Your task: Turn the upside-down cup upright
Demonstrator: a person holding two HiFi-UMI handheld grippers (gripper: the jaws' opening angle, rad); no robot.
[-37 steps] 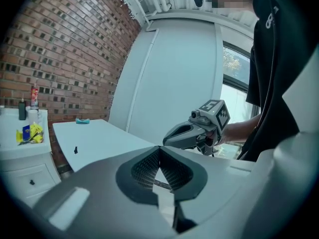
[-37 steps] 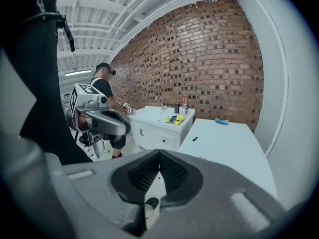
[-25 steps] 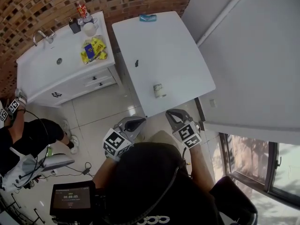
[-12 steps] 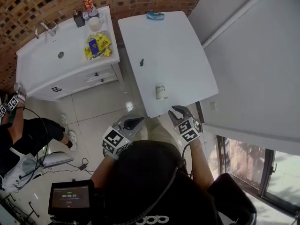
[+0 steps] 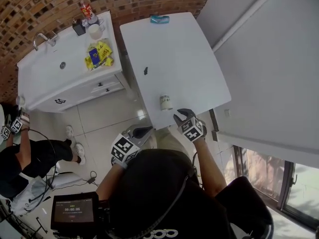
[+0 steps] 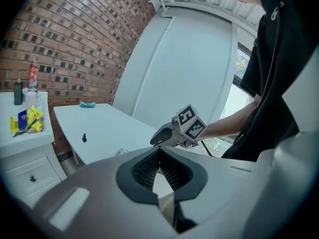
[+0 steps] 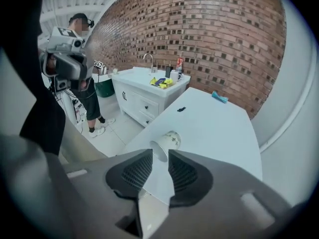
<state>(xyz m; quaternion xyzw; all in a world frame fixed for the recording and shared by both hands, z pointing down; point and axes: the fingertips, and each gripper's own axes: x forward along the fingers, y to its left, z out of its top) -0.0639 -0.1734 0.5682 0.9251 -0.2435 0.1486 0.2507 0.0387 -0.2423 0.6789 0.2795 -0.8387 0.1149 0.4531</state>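
Note:
A small white cup [image 5: 165, 102] with a green pattern stands near the near edge of the white table [image 5: 174, 49]. In the right gripper view the cup [image 7: 168, 141] sits just beyond the fingertips, not between them. My right gripper [image 5: 179, 115] hangs over the table's near edge, right of the cup, and its jaws are opening with nothing in them [image 7: 160, 156]. My left gripper [image 5: 144, 131] stays off the table over the floor, fingertips together and empty [image 6: 159, 153]. The left gripper view also catches the right gripper [image 6: 157, 138] from the side.
A small black object [image 5: 145, 70] lies mid-table and a blue item [image 5: 159, 19] at the far end. A white sink cabinet [image 5: 60, 68] with bottles and yellow packets stands left of the table. Another person [image 5: 25, 148] is at the far left. A white wall panel [image 5: 269, 59] borders the right.
My right gripper has come down and forward to the table's near edge beside the cup, and its jaws have parted. The left gripper has sunk a little.

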